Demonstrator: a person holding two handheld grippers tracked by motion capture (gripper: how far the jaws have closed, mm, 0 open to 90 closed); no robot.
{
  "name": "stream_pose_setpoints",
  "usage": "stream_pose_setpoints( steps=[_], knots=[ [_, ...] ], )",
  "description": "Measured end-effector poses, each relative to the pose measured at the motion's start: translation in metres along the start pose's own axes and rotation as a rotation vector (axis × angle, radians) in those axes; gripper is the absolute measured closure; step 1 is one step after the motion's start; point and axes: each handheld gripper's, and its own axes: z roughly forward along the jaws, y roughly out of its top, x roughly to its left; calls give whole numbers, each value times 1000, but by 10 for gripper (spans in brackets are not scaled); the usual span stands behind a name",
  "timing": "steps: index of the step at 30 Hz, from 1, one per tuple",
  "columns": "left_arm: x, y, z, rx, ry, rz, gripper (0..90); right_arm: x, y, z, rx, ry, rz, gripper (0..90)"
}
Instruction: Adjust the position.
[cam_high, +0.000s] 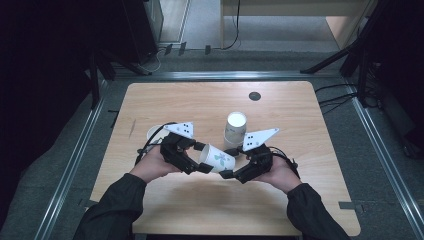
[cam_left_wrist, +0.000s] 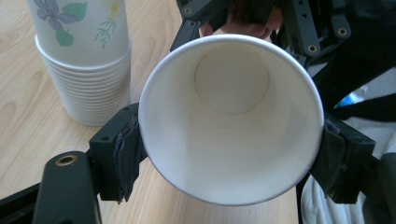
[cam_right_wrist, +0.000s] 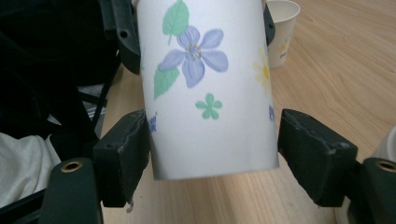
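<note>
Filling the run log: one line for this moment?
left gripper: shut on paper cup rim | right gripper: open around cup base | cup stack: upright behind

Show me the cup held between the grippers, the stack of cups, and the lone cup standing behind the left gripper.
Held cup (cam_high: 218, 159), high view, on its flowered side.
Stack of cups (cam_high: 235, 129), high view, on the side wall below the top.
Lone cup (cam_right_wrist: 281, 30), right gripper view, on its side below the rim.

Wooden table (cam_high: 200, 102) bearing a round dark disc (cam_high: 254, 96).
</note>
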Motion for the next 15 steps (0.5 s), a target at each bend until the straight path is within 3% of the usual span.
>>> stream_pose_setpoints(
  steps=[6, 12, 15],
  knots=[
    [-1, 14, -7, 92, 53, 32, 215, -1, 0, 1, 6, -11, -2, 255],
    [-3, 29, -6, 197, 68, 64, 215, 0, 1, 4, 30, -29, -25, 253],
    [-5, 38, -8, 223, 83, 84, 216, 0, 2, 2, 23, -32, -23, 253]
  ],
)
